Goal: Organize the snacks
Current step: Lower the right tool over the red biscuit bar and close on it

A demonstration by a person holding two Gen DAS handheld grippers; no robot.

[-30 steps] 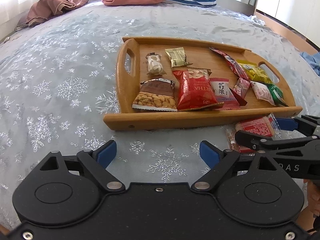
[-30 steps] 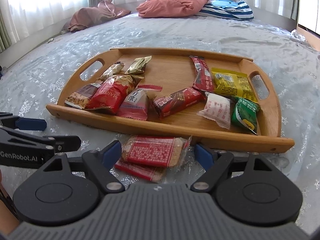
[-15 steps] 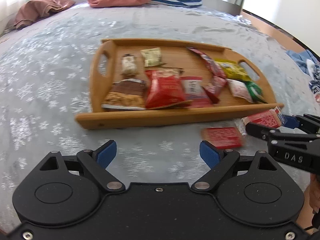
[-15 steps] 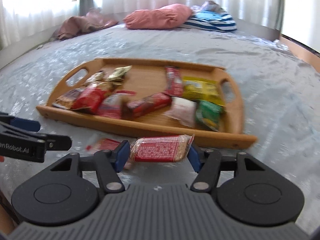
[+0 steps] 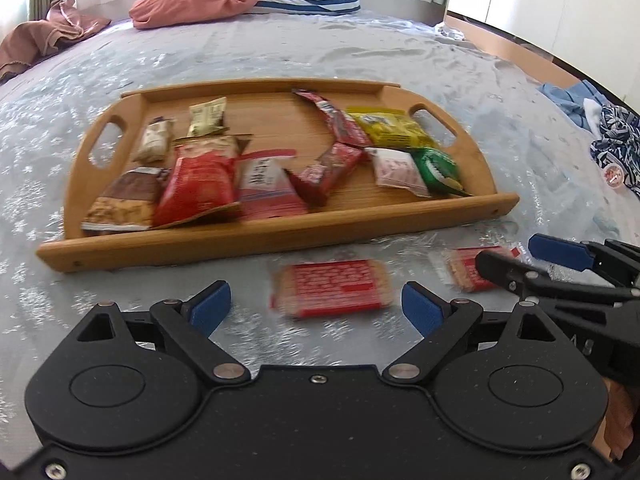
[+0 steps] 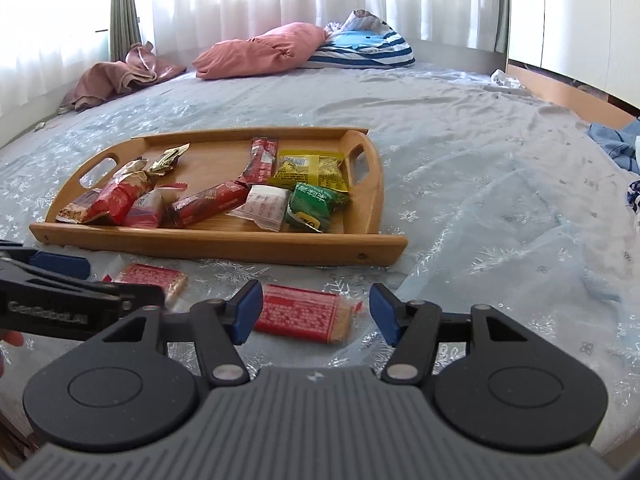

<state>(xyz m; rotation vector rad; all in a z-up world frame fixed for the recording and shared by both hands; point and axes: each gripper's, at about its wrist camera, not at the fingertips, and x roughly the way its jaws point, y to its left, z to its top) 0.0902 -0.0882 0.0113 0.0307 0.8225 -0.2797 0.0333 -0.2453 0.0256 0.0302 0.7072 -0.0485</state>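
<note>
Two red cracker packs [image 5: 332, 288] [image 6: 302, 312] lie off the tray [image 5: 256, 236].
My left gripper [image 5: 316, 306] and right gripper [image 6: 316, 312] gape empty; I should straddle one pack each, then squeeze gently.

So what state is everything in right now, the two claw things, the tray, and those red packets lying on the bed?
Left gripper: open, empty, facing one red cracker packet.
Right gripper: open, empty, around the other packet without gripping it.
Left red cracker packet: sealed, flat on the bedspread, outside the tray.
Right red cracker packet: sealed, flat on the bedspread.
Wooden tray: flat on the bed, holding many sealed snacks.
</note>
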